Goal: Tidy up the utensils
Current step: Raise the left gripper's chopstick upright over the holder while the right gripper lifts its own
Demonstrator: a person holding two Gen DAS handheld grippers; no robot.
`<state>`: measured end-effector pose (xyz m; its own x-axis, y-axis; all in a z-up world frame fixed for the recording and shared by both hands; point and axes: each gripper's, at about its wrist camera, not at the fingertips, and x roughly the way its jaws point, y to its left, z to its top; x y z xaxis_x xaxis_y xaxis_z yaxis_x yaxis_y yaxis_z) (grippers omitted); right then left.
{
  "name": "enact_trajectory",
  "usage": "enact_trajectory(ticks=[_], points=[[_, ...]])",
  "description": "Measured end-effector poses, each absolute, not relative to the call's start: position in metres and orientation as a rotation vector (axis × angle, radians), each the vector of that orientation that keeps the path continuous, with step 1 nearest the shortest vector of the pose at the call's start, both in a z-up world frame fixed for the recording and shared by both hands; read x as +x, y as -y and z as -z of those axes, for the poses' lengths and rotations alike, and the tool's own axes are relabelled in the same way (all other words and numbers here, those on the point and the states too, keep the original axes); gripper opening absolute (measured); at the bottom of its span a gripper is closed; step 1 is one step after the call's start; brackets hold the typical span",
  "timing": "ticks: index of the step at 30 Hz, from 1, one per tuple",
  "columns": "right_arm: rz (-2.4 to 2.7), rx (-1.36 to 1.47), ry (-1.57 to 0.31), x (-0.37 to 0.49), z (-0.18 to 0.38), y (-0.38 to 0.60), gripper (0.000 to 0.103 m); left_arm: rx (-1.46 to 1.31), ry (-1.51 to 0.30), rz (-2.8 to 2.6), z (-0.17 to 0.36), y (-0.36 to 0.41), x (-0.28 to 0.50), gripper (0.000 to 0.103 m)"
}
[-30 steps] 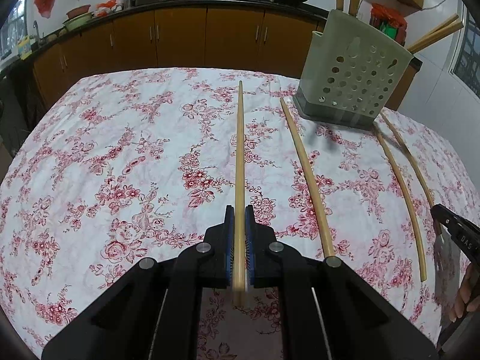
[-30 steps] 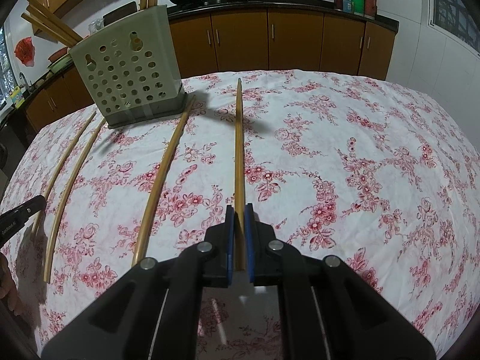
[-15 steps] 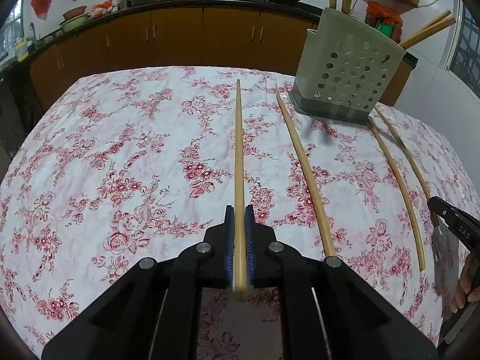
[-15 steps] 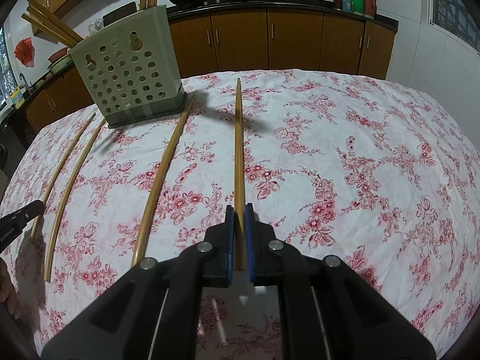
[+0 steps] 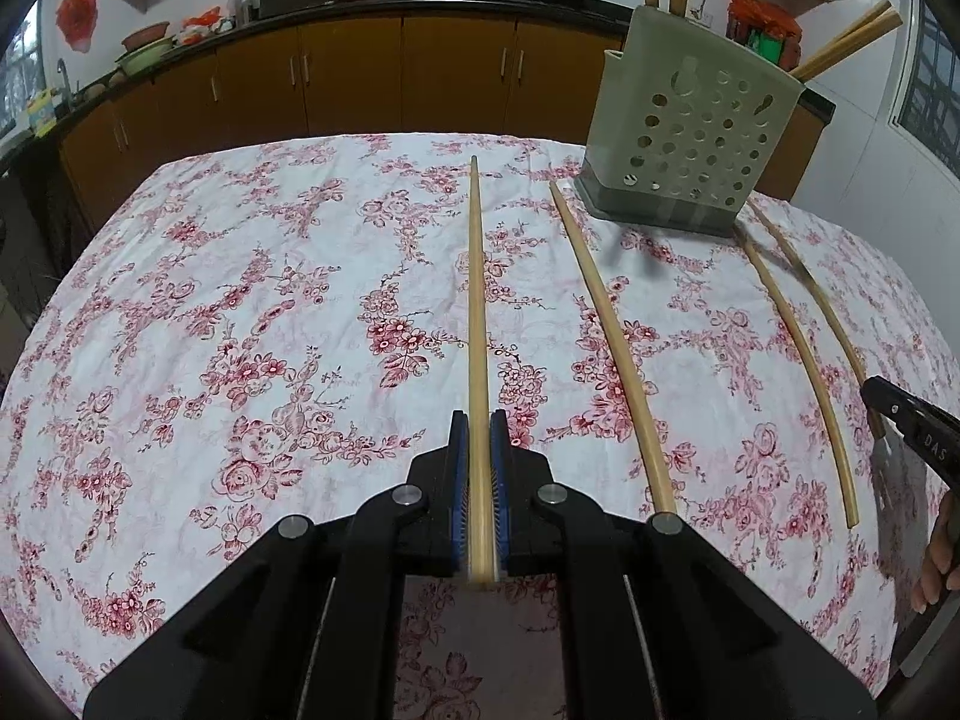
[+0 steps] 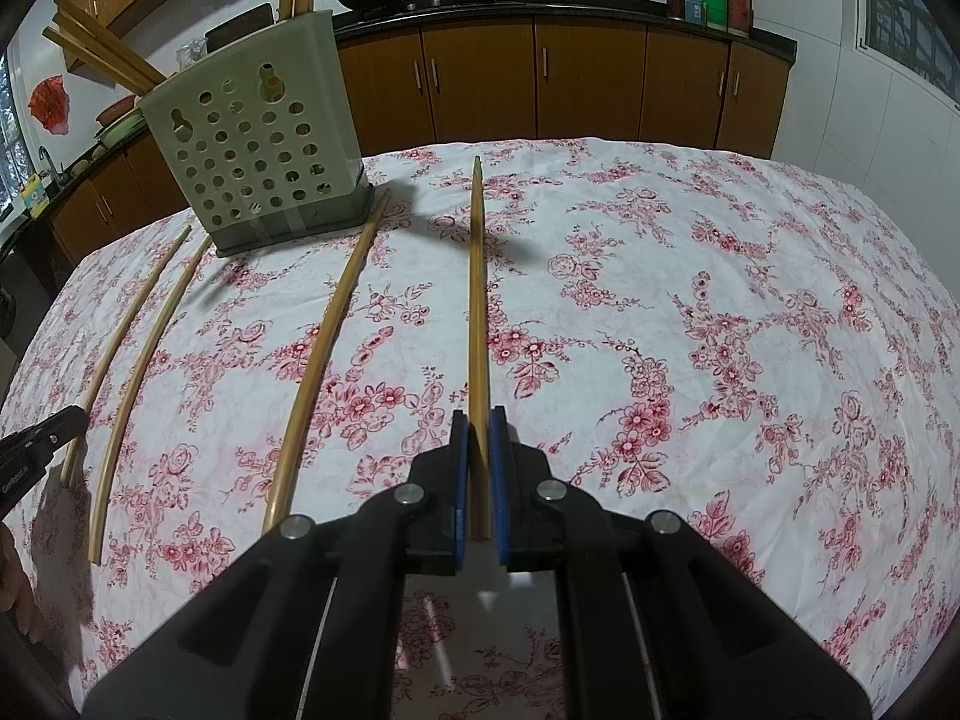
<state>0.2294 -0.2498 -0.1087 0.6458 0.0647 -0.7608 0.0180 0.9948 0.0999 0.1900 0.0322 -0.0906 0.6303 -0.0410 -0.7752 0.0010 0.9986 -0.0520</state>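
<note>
My left gripper (image 5: pixel 479 420) is shut on a long wooden chopstick (image 5: pixel 477 300) that points straight ahead above the floral tablecloth. My right gripper (image 6: pixel 478 417) is shut on another wooden chopstick (image 6: pixel 477 300), also pointing ahead. A perforated green utensil holder (image 5: pixel 690 132) stands at the far right in the left wrist view and at the far left in the right wrist view (image 6: pixel 252 138), with several chopsticks standing in it. Loose chopsticks lie on the cloth: one (image 5: pixel 606 324) beside my held stick and two (image 5: pixel 798 354) further right.
The table is covered by a white cloth with red flowers (image 5: pixel 240 300). Brown kitchen cabinets (image 5: pixel 360 72) with pans on the counter run along the back. The tip of the other gripper shows at the right edge (image 5: pixel 912 426) and at the left edge in the right wrist view (image 6: pixel 36 444).
The left gripper has shifted slightly, so the holder sits a little further right and lower in its view. The right wrist view is nearly the same. Both stay shut on their chopsticks.
</note>
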Motion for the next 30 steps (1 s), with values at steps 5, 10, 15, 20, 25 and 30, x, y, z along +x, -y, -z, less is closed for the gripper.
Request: enact_trajectory(ticks=[5,10,15,20,25,30], points=[[-0.026,0.103,-0.860,0.226,0.104,0.253,0.009,-0.035,-0.891,0.023,0.089,-0.032,0.188,0.008],[-0.024,0.119,-0.789,0.218,0.081,0.260,0.008,-0.051,-0.848,0.024,0.074,-0.037,0.185,0.008],[-0.025,0.132,-0.719,0.212,0.056,0.266,0.008,-0.064,-0.792,0.025,0.053,-0.040,0.183,0.008],[-0.025,0.140,-0.636,0.207,0.031,0.270,0.008,-0.091,-0.710,0.026,0.025,-0.043,0.180,0.008],[-0.024,0.157,-0.542,0.203,0.002,0.275,0.008,-0.122,-0.621,0.031,-0.006,-0.047,0.179,0.008],[-0.020,0.173,-0.489,0.203,-0.016,0.279,0.008,-0.125,-0.571,0.036,-0.024,-0.048,0.179,0.008]])
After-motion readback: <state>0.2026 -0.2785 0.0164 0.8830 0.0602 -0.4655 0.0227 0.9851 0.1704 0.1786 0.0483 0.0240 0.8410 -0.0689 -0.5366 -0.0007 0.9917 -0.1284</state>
